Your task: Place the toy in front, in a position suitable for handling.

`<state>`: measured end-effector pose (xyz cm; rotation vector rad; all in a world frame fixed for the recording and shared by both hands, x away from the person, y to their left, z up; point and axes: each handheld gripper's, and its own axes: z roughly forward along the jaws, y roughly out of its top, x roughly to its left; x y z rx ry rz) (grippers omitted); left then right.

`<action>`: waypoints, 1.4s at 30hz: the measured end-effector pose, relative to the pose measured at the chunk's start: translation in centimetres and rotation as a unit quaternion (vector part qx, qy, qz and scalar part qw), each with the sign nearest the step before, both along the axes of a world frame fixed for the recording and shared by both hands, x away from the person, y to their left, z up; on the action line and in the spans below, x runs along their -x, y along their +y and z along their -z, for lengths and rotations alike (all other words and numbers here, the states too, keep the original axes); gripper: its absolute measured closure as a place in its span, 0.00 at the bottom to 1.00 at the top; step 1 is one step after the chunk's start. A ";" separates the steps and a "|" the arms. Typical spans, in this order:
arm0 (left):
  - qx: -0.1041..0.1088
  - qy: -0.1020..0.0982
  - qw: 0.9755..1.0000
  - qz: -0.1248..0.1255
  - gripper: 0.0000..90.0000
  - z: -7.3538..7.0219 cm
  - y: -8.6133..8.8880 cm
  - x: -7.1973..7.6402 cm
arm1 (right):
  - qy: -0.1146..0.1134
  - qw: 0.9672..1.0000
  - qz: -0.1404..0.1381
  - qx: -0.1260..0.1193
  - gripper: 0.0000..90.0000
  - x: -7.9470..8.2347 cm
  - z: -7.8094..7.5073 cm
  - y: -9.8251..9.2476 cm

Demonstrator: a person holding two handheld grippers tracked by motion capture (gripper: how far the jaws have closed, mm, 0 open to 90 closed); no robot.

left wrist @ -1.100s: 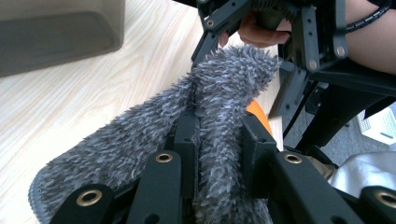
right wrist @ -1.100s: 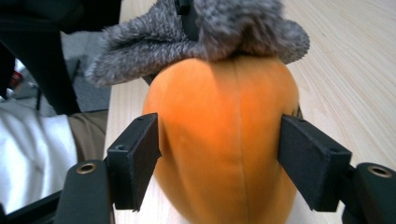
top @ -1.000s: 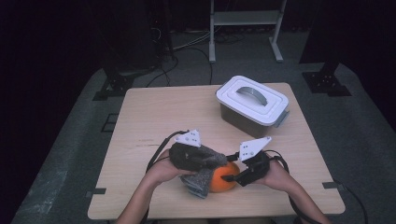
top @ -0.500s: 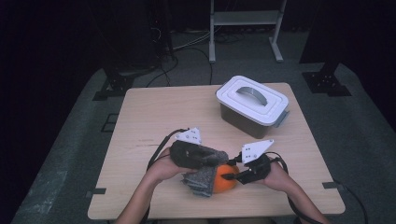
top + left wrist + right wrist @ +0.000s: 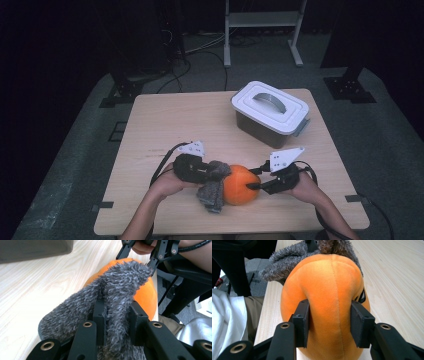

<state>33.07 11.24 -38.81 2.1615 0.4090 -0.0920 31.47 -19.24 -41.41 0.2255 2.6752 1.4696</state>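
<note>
Right now, near the front edge of the wooden table (image 5: pixel 165 125), the person is working on 2 soft things pressed together: an orange plush ball (image 5: pixel 241 185) and a fuzzy grey cloth (image 5: pixel 212 190) draped against its left side.

The left gripper (image 5: pixel 212 174) is clamping down narrowly on a fold of the grey cloth. Seen from the left gripper view, the 2 black jaws are pinching a ridge of the shaggy fabric (image 5: pixel 117 302) between them, and the cloth is lying over the top of the orange ball (image 5: pixel 147 297), with the other gripper's jaws reaching in at the far side.

The right gripper (image 5: pixel 251 186) is squeezing the orange ball from the right. Its jaws have just been closing, with the ball between them. From the right gripper view, both pads are pressing into the plush (image 5: pixel 329 302), 1 on each flank, and the surface is dimpling under them; the grey cloth (image 5: pixel 294 257) is showing behind the ball's top.

The ball is sitting on the table between the 2 hands, touching the cloth, which is trailing down toward the table's front edge.

Farther back on the right half of the table, well apart from the hands, a white lidded box (image 5: pixel 270 112) with a handle on its lid is standing.
</note>
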 end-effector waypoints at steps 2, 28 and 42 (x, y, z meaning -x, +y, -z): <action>-0.002 -0.002 1.000 0.002 0.79 -0.1 0.0 0.0 | 0.001 1.000 -0.001 -0.003 0.60 0.0 0.1 0.0; 0.010 -0.046 0.998 0.051 0.79 -1.5 -2.1 1.8 | 0.004 1.000 0.013 -0.011 0.60 -0.4 0.2 0.4; 0.011 -0.058 0.997 0.042 0.80 -1.9 -1.5 1.8 | 0.000 1.000 0.023 -0.009 0.61 -0.1 0.1 1.1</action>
